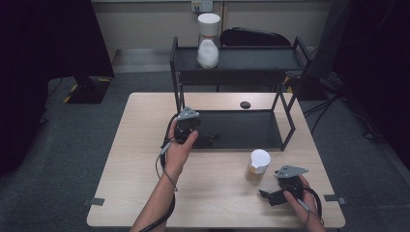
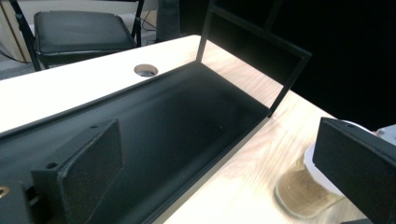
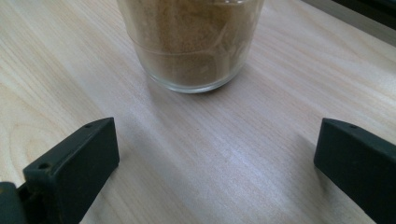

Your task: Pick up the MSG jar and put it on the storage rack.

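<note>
the right gripper (image 1: 269, 195) lies low over the wooden table (image 1: 135, 159), near the front right corner, held by the person's right hand (image 1: 297, 193). its two black jaws stand wide apart and hold nothing; in the right gripper view bare wood shows between them. they point to the left and a little forward, toward a glass jar (image 1: 257, 166) that is near the jaws but not touching them. the jar stands upright on the table, has a white lid, and is filled with a brown, sandy powder. in the right gripper view the lower part of the jar (image 3: 191, 42) is straight ahead, in the middle between the two jaws but farther away than their tips.

the left gripper (image 1: 212, 138) is held by the left hand (image 1: 180, 150) at the left front edge of a black metal shelf rack (image 1: 237, 128) that stands on the far half of the table. its jaws are also wide apart and empty, and they reach over the rack's lower tray. in the left gripper view the jar (image 2: 306, 189) shows at the lower right, partly behind one jaw, on the table just in front of the rack.

on the rack's upper shelf stands a second jar (image 1: 208, 41) with a white lid and white content. a round cable hole (image 1: 245, 104) is in the table behind the rack.
</note>
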Action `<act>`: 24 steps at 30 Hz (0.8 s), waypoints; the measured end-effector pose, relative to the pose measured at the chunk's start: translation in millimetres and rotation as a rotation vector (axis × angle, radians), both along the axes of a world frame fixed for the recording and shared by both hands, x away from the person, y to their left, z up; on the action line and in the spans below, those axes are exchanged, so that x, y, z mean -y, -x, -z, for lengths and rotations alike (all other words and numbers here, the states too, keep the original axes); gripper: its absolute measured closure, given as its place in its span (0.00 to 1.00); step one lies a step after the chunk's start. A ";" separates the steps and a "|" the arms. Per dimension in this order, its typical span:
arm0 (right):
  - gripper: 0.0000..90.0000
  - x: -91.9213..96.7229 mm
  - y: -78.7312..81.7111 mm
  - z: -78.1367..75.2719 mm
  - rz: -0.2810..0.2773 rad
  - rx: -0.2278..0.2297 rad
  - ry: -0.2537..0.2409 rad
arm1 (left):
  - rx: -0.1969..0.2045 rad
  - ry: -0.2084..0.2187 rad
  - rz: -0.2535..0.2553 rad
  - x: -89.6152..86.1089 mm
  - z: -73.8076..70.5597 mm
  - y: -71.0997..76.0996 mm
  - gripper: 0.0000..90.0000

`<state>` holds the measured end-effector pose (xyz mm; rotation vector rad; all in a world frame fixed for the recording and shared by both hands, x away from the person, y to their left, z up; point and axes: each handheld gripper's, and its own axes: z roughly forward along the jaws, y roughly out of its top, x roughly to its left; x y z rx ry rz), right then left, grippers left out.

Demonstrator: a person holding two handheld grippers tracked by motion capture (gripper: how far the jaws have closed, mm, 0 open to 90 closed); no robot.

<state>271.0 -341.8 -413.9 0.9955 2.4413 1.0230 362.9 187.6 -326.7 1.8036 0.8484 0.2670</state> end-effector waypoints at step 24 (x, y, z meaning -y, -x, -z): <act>0.00 0.0 0.0 0.0 0.000 0.000 0.000 | -0.040 -0.027 0.039 6.8 49.0 12.9 0.02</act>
